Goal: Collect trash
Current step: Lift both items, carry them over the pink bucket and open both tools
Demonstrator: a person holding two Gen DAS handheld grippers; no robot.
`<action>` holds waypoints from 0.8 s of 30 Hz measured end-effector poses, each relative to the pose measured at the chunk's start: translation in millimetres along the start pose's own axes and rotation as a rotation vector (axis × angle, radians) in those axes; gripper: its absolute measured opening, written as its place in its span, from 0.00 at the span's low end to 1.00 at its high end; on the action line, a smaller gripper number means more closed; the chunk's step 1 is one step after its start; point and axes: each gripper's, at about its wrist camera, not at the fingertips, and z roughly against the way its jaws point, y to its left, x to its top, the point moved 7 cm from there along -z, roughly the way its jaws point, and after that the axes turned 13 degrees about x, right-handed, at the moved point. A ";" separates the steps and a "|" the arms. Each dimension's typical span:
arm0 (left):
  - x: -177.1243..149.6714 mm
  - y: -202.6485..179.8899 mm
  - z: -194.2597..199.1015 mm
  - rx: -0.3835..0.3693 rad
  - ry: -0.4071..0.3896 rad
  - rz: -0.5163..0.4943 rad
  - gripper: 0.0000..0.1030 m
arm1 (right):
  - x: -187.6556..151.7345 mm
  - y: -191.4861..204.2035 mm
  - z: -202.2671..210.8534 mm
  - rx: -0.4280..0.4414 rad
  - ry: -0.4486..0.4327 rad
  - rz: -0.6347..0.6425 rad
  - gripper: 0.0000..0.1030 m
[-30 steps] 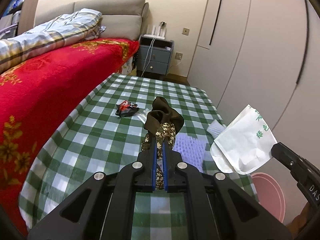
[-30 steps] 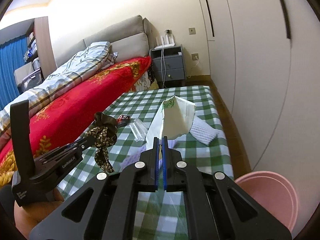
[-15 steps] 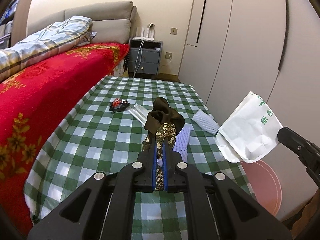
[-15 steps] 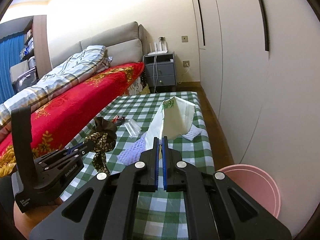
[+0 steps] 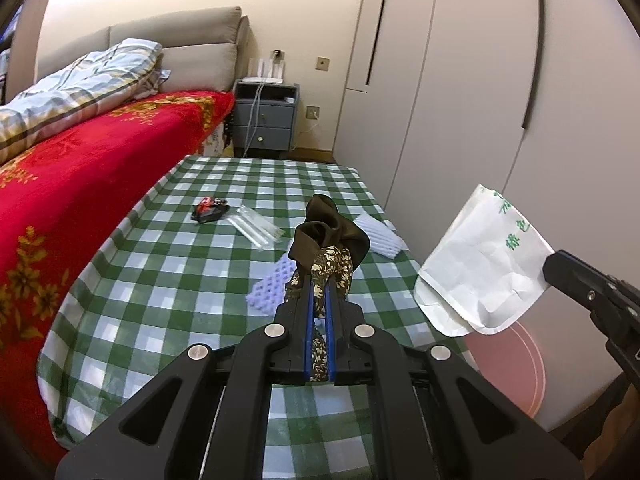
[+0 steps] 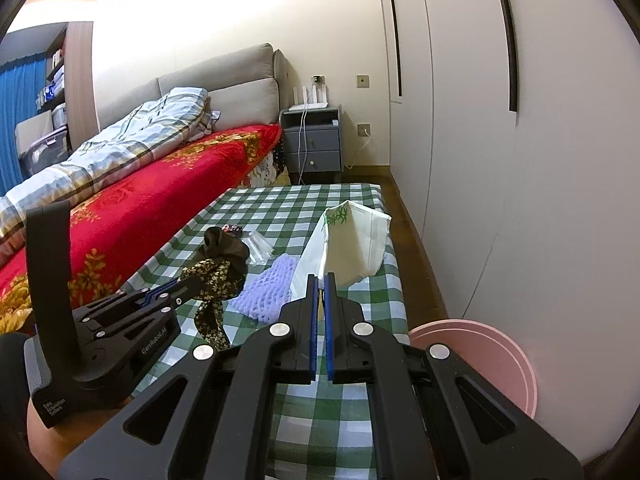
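The pink bin [image 5: 516, 364] is partly hidden behind the white paper bag [image 5: 480, 276]. The green print on that bag is too small to read. The small red-black wrapper [image 5: 210, 210] is unclear.
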 end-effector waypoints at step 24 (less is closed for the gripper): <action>-8.5 -34.5 -4.3 -0.075 0.013 -0.032 0.05 | -3.7 -25.4 15.6 -0.111 0.000 -0.038 0.03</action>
